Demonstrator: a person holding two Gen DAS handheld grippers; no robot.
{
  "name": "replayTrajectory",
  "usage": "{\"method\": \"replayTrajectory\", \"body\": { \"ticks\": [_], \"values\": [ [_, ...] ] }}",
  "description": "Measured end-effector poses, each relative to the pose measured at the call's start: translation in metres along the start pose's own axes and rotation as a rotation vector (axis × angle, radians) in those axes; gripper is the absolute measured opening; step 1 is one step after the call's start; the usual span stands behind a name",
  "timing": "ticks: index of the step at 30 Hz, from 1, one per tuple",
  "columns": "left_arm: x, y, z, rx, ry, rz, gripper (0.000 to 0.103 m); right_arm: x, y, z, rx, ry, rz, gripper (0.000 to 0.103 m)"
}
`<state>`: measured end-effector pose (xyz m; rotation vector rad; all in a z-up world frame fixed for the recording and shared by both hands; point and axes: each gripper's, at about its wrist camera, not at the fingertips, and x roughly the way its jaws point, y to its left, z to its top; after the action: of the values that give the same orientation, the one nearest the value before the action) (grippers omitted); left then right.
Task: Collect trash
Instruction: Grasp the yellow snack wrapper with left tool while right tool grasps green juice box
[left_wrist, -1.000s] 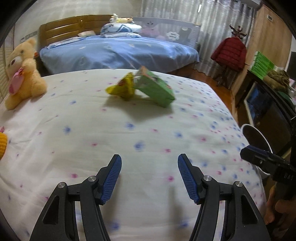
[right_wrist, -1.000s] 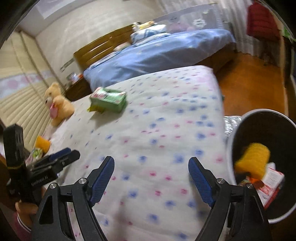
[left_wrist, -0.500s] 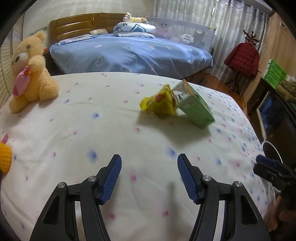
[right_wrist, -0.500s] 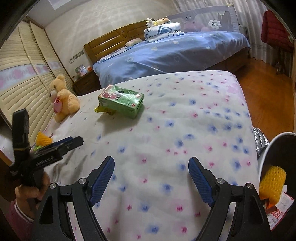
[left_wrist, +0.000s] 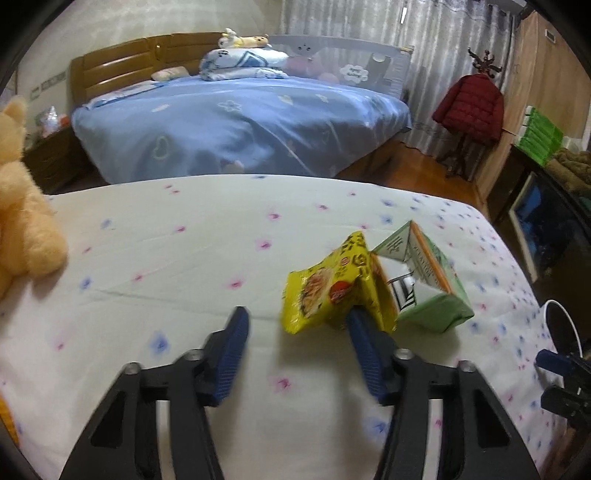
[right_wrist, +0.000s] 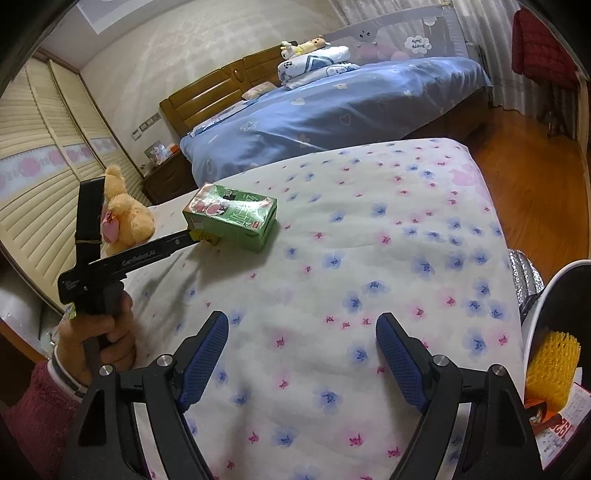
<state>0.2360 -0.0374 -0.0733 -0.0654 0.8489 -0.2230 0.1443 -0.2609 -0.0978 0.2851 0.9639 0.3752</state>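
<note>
While the yellow wrapper (left_wrist: 328, 291) is lying on the bed (left_wrist: 166, 266) against the green carton (left_wrist: 424, 284), the left claw (left_wrist: 299, 354), jaws just narrowing, is reaching it; its right finger is touching the wrapper. The right claw (right_wrist: 303, 354) is hanging spread, farther away.

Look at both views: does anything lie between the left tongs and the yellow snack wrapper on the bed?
Nothing visible does. The left tongs, which have just been closing, are right at the crinkled yellow snack wrapper, only flowered bedsheet between. The green cardboard carton leans against the wrapper's far side.
</note>
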Motion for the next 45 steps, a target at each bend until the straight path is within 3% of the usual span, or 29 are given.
{"method": "replayTrajectory", "body": {
  "ticks": [2,9,18,27,31,36,41,43,45],
  "values": [
    [0.007,-0.002,0.001,0.014,0.012,-0.019,0.022,0.001,-0.001,0.002,0.0,-0.001,-0.005,0.084],
    [0.006,-0.011,0.001,0.061,-0.004,-0.062,0.01,0.008,0.0,0.008,0.002,0.006,-0.011,0.083],
    [-0.021,-0.037,-0.031,0.085,0.0,-0.183,0.01,0.009,0.006,0.011,0.0,-0.006,-0.015,0.083],
    [-0.048,-0.002,-0.051,-0.023,-0.025,-0.081,0.01,0.025,0.009,0.02,-0.003,-0.011,-0.074,0.083],
    [-0.049,0.016,-0.058,-0.095,-0.019,-0.086,0.011,0.035,-0.001,0.03,0.083,-0.013,-0.072,0.083],
    [-0.048,0.011,-0.064,-0.13,-0.028,-0.092,0.011,0.049,0.0,0.043,0.159,-0.029,-0.079,0.084],
    [-0.049,0.011,-0.068,-0.139,-0.029,-0.113,0.011,0.065,0.008,0.053,0.156,-0.046,-0.156,0.083],
    [-0.051,0.013,-0.069,-0.147,-0.032,-0.119,0.011,0.067,0.009,0.054,0.15,-0.044,-0.176,0.07],
    [-0.05,0.015,-0.07,-0.151,-0.031,-0.126,0.011,0.065,0.006,0.052,0.14,-0.034,-0.191,0.032]
  ]
}}
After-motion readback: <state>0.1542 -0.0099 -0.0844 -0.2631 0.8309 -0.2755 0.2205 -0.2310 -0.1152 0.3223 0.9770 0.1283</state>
